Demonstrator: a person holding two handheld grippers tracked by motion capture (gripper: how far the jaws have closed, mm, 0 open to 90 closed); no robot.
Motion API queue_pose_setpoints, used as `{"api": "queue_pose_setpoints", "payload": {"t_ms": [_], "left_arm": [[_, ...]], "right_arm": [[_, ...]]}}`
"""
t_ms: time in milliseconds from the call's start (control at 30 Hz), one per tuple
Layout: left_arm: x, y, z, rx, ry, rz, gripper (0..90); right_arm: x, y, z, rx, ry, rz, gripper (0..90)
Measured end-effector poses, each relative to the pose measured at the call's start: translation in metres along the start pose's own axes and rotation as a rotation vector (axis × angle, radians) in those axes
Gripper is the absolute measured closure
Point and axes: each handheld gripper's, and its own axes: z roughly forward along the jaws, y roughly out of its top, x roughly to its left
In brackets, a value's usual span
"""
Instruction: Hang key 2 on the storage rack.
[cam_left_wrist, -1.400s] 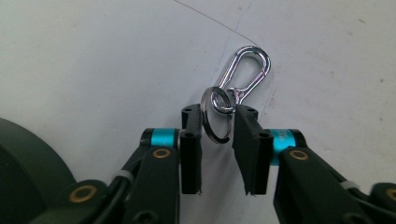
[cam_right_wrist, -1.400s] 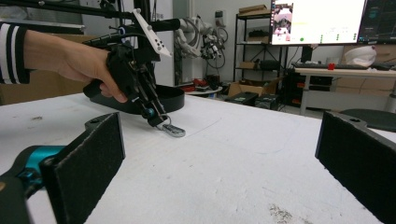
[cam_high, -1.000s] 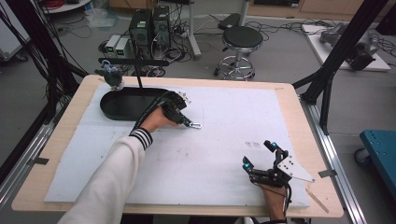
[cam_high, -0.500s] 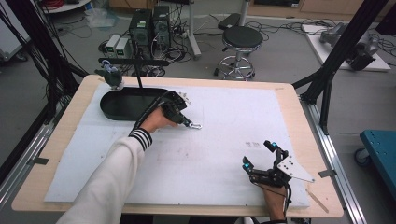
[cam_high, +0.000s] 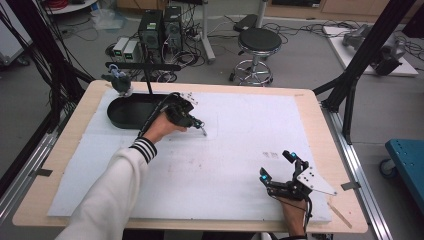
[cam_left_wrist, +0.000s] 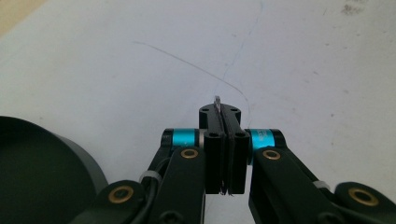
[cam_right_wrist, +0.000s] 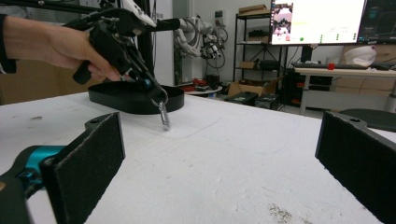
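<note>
Metal clip pinched in your left gripper, dangling below tips; keep squeeze firm, carry level toward black tray behind. Right gripper spread, idle.

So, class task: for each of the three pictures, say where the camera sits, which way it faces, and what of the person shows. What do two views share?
High view: above the table's near edge, looking forward and down on the white sheet; both forearms and both claws show.
Left gripper view: rides the left claw, facing down at the sheet; its shut jaws pinch a metal clip.
Right gripper view: rides the right claw, level across the table; its open jaws show.
Shared: the black tray and left claw appear in the high and right gripper views.
</note>
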Motion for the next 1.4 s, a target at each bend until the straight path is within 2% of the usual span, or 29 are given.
{"api": "queue_pose_setpoints", "payload": {"t_ms": [333, 633, 1067, 1400], "left_arm": [[0.005, -0.002, -0.038, -0.145, 0.036, -0.038, 88.2], [0.011, -0.008, -0.072, -0.229, 0.091, -0.058, 88.2], [0.021, -0.018, -0.106, -0.303, 0.157, -0.084, 88.2], [0.035, -0.024, -0.138, -0.341, 0.232, -0.099, 88.2]], "right_arm": [[0.0, 0.0, 0.0, 0.001, -0.002, -0.001, 0.6], [0.0, 0.0, 0.0, 0.001, -0.004, -0.001, 0.6], [0.0, 0.0, 0.0, 0.001, -0.007, 0.001, 0.6], [0.0, 0.0, 0.0, -0.001, -0.011, -0.006, 0.6]]}}
